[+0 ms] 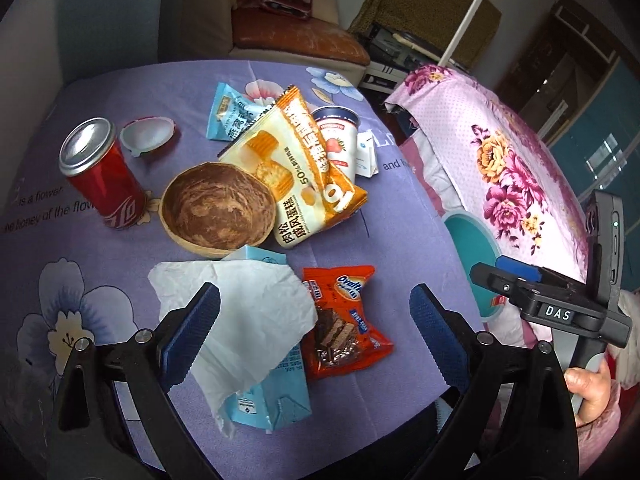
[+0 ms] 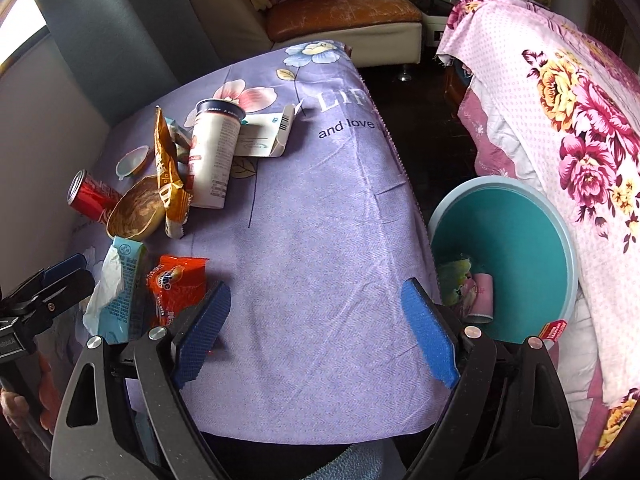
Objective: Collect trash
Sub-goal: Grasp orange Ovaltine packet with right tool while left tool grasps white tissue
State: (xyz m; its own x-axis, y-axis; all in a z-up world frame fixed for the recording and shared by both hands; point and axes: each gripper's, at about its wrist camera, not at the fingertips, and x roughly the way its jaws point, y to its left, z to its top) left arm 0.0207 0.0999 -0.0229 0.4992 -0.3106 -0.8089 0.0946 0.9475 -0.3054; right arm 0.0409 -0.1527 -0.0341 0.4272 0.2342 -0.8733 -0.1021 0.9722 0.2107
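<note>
Much trash is left on the lilac-clothed worktop (image 2: 320, 240): at the left a red drink can (image 1: 102, 172), white crumpled tissue (image 1: 248, 320), orange snack wrapper (image 1: 344, 320). Both the left claw (image 1: 316, 332) and right claw (image 2: 316, 332) are held apart, empty. At lower right, the teal round bin (image 2: 520, 240) already holds a few pieces.

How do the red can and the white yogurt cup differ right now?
The red can is red metal with a closed silver top; the yogurt cup is white with a strawberry picture and an open top, its lid gone. The orange wrapper leans on the cup, not the can. Both stand on the purple cloth.
</note>
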